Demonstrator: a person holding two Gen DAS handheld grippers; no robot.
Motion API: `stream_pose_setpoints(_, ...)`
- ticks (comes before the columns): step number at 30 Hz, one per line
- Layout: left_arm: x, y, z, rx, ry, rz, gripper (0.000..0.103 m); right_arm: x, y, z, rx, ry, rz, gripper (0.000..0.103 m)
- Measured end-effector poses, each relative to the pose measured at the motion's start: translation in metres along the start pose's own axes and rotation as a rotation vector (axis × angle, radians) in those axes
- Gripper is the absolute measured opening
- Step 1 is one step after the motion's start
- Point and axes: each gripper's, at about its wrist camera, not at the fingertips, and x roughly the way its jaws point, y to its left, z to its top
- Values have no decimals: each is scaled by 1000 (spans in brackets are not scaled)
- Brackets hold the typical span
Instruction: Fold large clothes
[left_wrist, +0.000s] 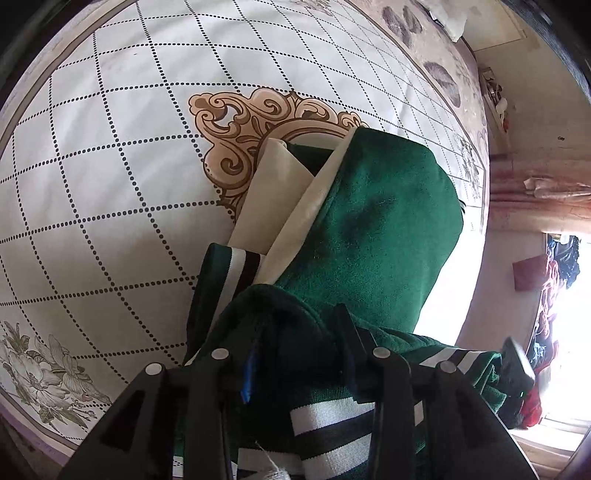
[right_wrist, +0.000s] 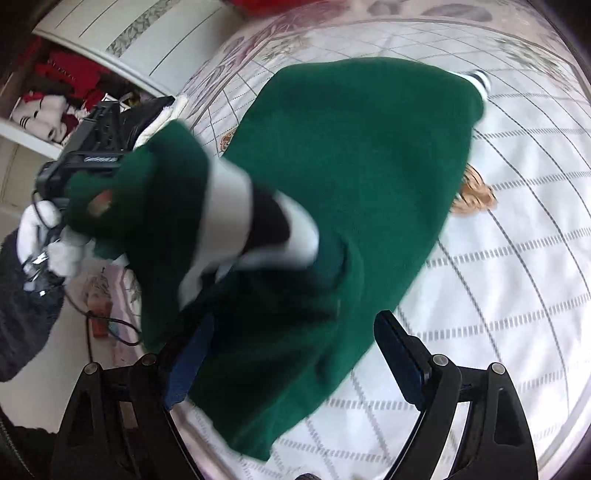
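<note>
A: Where's the green jacket (left_wrist: 373, 236)?

B: On the patterned bedspread (left_wrist: 110, 155), centre and lower right of the left wrist view, cream lining (left_wrist: 266, 206) showing. The left gripper (left_wrist: 299, 332) is clenched on a bunched green fold; its striped hem (left_wrist: 332, 421) is cut off at the bottom edge.

A: And the other view?

B: Blurred (edges smear). The jacket (right_wrist: 354, 166) fills the middle, a striped cuff (right_wrist: 258, 218) draped left of centre. The right gripper (right_wrist: 295, 332) stands released, wide apart, cloth lying between the fingers (right_wrist: 399, 343) without being pressed.

A: Anything only there?

B: A black device (right_wrist: 92, 147) at upper left, partly hidden behind cloth; I can't make out more.
</note>
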Motion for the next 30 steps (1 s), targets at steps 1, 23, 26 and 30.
stream_pose_setpoints(1,1,-2,1,1,-1,2,35,5,0,8,-13,-5,11,90)
stream_pose_setpoints(23,-159,13,-22,-104,-467,-1,57,-81,-25,83,353,-256,263,15)
stream_pose_setpoints(26,-132,9,-16,-122,-427,-42,57,-44,-114,78,597,-257,181,15)
stream_pose_setpoints(30,-99,-8,-14,-79,-384,-6,57,-12,-180,51,791,-253,173,16)
